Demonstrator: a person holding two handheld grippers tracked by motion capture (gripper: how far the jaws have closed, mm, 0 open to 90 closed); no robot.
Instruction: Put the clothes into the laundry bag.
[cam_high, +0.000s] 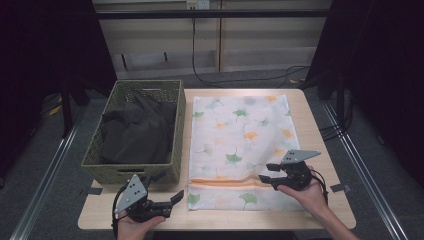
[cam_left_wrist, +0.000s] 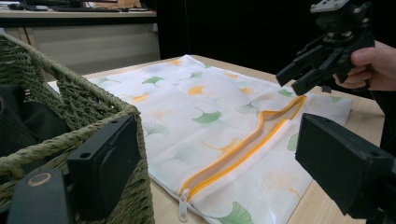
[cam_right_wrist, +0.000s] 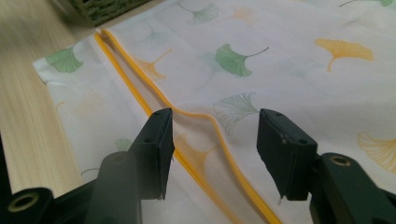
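Seen from the high view, the laundry bag (cam_high: 240, 145) lies flat on the table (cam_high: 320, 125), right of the wicker basket (cam_high: 135, 170), its orange zipper (cam_high: 225, 181) running parallel to the near edge. The right gripper (cam_high: 265, 172) hovers over the zipper's right end; the left gripper (cam_high: 176, 196) waits off the bag's near left corner, so the right is nearer the opening.

From the left gripper view, its jaws stand apart on nothing, with the zipper pull (cam_left_wrist: 183, 210) just ahead and the zipper stretching away toward the right gripper (cam_left_wrist: 299, 77).

Through the right gripper view, spread jaws straddle the parted zipper (cam_right_wrist: 187, 140), pinching nothing yet; the seam runs away from between them toward the basket's corner.
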